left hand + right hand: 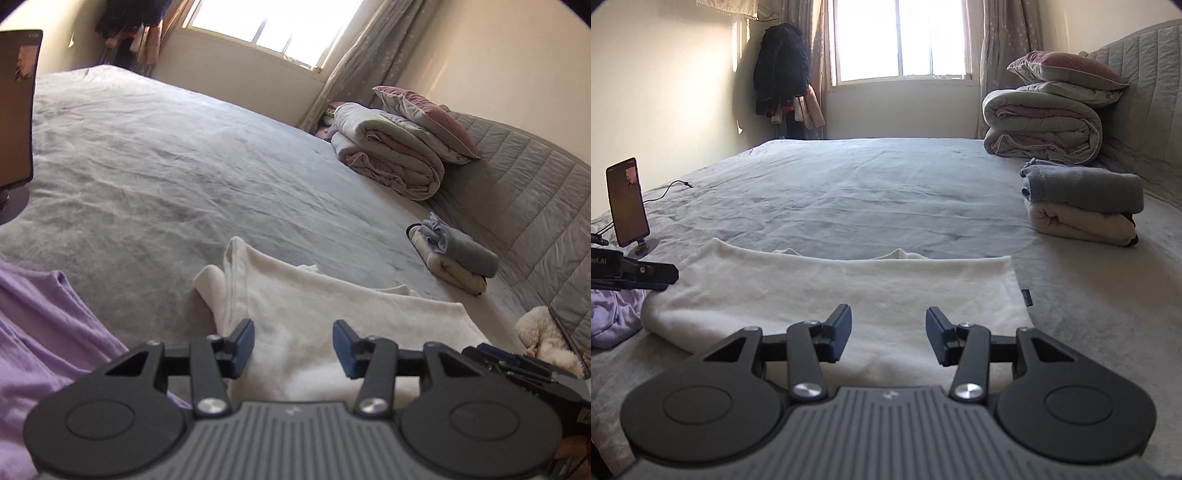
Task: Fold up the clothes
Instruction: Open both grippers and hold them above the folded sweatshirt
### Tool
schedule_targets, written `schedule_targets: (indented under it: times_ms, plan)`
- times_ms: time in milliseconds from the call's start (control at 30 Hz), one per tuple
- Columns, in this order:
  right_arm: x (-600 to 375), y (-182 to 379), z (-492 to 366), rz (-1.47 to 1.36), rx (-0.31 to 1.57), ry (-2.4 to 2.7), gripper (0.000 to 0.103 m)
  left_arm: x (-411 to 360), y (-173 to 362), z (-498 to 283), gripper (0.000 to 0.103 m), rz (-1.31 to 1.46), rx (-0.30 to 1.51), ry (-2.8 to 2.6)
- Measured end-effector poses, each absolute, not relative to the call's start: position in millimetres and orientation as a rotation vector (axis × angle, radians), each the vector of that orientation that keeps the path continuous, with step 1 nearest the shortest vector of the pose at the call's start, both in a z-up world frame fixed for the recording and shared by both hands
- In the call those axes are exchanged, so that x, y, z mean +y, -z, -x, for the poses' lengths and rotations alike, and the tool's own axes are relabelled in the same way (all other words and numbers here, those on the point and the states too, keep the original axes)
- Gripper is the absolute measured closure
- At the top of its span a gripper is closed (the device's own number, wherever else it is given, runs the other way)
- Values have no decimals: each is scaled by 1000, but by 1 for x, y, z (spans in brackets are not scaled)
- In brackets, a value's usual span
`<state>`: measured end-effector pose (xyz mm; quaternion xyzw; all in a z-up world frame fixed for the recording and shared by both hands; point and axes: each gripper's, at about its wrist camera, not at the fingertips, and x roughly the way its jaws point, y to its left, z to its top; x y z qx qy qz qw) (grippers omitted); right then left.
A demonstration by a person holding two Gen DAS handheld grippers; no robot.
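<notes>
Two grippers: the left gripper (293, 345) and right gripper (888, 338) both hover with jaws spread, pinching nothing, over one white garment (849, 291) lying partly folded on the grey bed (868, 192). One lilac garment (613, 317) lies beside it. Farther: one stack of two folded clothes (1082, 203), one phone (627, 201), one rolled duvet (1041, 125), one pillow (1067, 70), one window (899, 37)
</notes>
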<state>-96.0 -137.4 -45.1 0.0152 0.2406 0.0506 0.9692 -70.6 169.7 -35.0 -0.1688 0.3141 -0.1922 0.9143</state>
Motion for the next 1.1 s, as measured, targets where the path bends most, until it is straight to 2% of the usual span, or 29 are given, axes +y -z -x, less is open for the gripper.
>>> schedule_targets:
  times_ms: [233, 433, 633, 767, 800, 833, 867, 933, 1000, 1067, 1100]
  plan:
    - [-115, 43, 83, -33, 535, -139, 55, 174, 32, 53, 55, 412, 653, 349]
    - [-110, 48, 75, -49, 567, -143, 55, 159, 35, 37, 56, 268, 643, 241]
    - [-115, 52, 70, -67, 597, -121, 55, 152, 43, 24, 57, 235, 659, 215]
    - [-117, 53, 68, -72, 604, -117, 55, 160, 51, 18, 62, 286, 684, 191]
    - [-117, 53, 68, -70, 605, -116, 55, 163, 51, 19, 64, 303, 680, 197]
    - [-117, 53, 68, -68, 603, -115, 55, 165, 51, 19, 73, 317, 675, 203]
    - [-117, 53, 68, -66, 601, -115, 55, 165, 50, 21, 75, 318, 668, 206]
    - [-117, 53, 69, -65, 594, -117, 55, 167, 48, 22, 75, 319, 670, 206]
    - [-117, 52, 69, -62, 586, -124, 55, 170, 47, 22, 73, 331, 701, 194]
    - [-116, 51, 69, -57, 581, -138, 55, 174, 45, 22, 56, 353, 743, 176]
    - [-115, 51, 69, -53, 578, -144, 56, 176, 45, 22, 53, 365, 766, 170]
